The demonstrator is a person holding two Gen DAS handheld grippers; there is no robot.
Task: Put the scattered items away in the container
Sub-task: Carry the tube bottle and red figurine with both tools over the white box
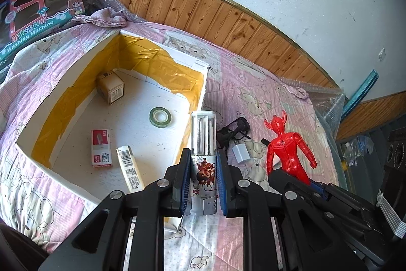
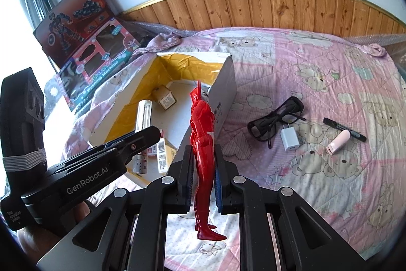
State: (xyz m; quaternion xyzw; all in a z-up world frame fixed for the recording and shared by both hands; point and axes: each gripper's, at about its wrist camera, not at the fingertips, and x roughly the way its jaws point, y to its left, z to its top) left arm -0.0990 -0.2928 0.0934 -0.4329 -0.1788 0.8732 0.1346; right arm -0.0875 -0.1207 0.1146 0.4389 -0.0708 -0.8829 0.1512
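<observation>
We hold two items clamped for deposit: left gripper (image 1: pixel 203 182) grasping the clear-topped toy tube (image 1: pixel 203 164), right gripper (image 2: pixel 203 177) grasping the red figure (image 2: pixel 201 144), both poised beside the box (image 1: pixel 200 95) wall.

Red figure (image 2: pixel 201 144) upright, gripped at the legs; clear-topped tube (image 1: pixel 203 159) upright beside the white box (image 1: pixel 195 103).

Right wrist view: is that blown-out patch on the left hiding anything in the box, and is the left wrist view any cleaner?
Right wrist view: glare whitens only the far left edge; box interior stays readable. Left wrist view: evenly lit, strong fisheye bending, box contents sharp.
</observation>
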